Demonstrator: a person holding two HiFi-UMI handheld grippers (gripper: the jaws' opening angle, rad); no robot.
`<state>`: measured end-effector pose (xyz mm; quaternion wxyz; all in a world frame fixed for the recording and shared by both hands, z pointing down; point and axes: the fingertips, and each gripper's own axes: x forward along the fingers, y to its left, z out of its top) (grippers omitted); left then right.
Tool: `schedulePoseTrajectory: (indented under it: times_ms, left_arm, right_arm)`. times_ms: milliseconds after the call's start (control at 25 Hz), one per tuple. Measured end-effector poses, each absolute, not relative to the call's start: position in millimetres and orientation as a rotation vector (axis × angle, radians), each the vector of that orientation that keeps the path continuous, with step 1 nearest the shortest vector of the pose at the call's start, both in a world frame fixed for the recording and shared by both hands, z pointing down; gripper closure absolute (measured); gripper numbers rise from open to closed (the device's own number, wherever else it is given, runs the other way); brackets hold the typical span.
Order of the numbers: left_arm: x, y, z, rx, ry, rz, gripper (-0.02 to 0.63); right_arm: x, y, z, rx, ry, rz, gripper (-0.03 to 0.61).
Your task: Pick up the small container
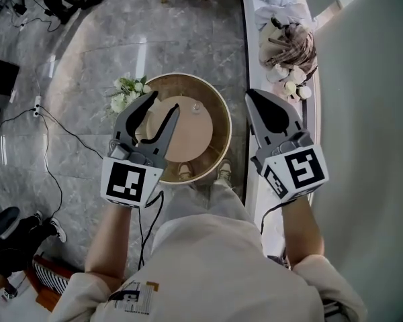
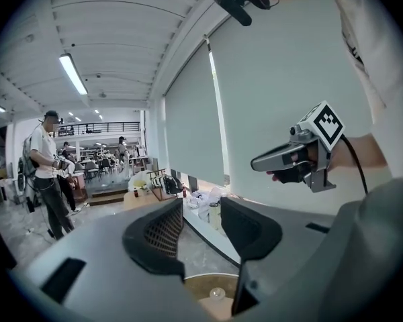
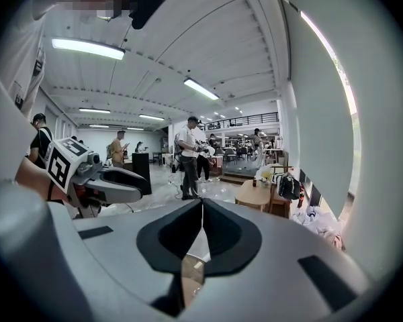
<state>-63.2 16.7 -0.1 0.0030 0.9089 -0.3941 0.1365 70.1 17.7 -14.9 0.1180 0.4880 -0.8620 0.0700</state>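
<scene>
The small container is a clear, round piece on the tan top of a round wooden table. It also shows low between the jaws in the left gripper view, small container. My left gripper hangs above the table's left half, open, nothing between its fingers; the container lies just right of its tips. From its own camera the left gripper shows a clear gap. My right gripper is shut and empty, over the white ledge to the table's right; its jaws meet in its own view, right gripper.
A white flower bunch lies on the floor by the table's left rim. The white ledge carries soft toys and cloth. Cables trail over the grey floor at left. People stand far off in the hall.
</scene>
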Motion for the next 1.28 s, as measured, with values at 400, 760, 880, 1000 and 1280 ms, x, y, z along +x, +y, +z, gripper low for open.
schedulePoseTrajectory:
  times_ms: [400,760,880,1000,1280]
  left_arm:
    - [-24,-3,78,2.999,-1.045,0.643,0.321]
    - [-9,-26,151,2.971,-0.951,0.642,0.298]
    - [-11,-36,180,2.929,-0.95,0.642,0.298]
    - [-5,-42,215,2.941,-0.954,0.633,0.29]
    - [8,-39,292,2.966,-0.846,0.742,0.29]
  right_arm:
    - [62,-24,24,1.377,-2.539,0.189,0.568]
    - [47,-45,88,1.284,-2.546,0.223,0.568]
    - [44,-54,115,1.279,-2.535,0.26,0.568]
    - [39,-61,141,1.257,-2.533,0.293,0.568]
    - [31,-72,190,1.221,-2.527,0.336,0.568]
